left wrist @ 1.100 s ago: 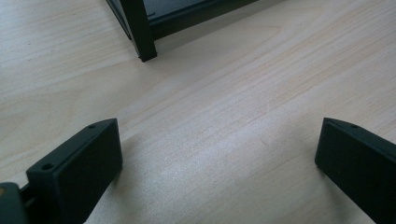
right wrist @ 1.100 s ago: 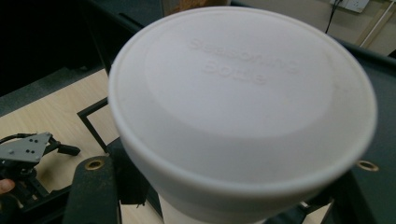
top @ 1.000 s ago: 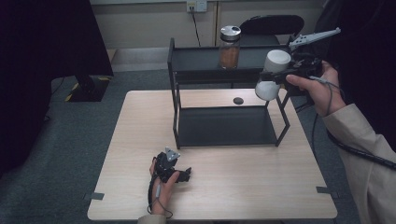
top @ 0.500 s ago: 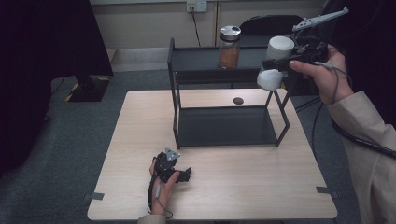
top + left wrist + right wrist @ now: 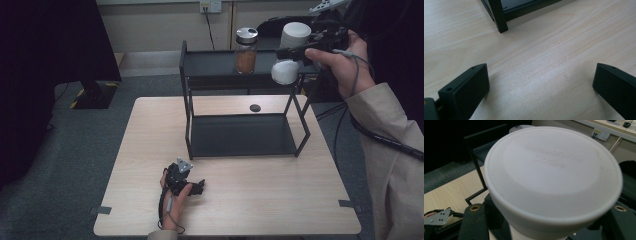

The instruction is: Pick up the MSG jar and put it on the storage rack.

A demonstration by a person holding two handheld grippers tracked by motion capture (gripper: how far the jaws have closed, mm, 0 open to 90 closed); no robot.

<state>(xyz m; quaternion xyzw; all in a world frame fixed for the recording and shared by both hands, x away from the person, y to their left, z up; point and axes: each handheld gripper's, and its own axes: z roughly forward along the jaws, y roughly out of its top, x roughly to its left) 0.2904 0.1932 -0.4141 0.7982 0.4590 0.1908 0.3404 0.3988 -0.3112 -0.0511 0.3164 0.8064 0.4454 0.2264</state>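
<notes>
In the high view, the right gripper (image 5: 295,52) is clamped on a white plastic seasoning bottle (image 5: 290,54), held tilted in the air just above the right end of the top shelf of the black metal two-tier rack (image 5: 240,80). A glass jar with a silver lid (image 5: 246,50) stands on that shelf, left of the bottle. The left gripper (image 5: 192,186) rests on the pale wooden table (image 5: 280,190), in front of the rack.

In the left gripper view, its jaws stand wide apart with nothing between them, near the rack's front leg.

In the right gripper view, the bottle's round white end sits tight between the jaws, with the rack behind.
</notes>
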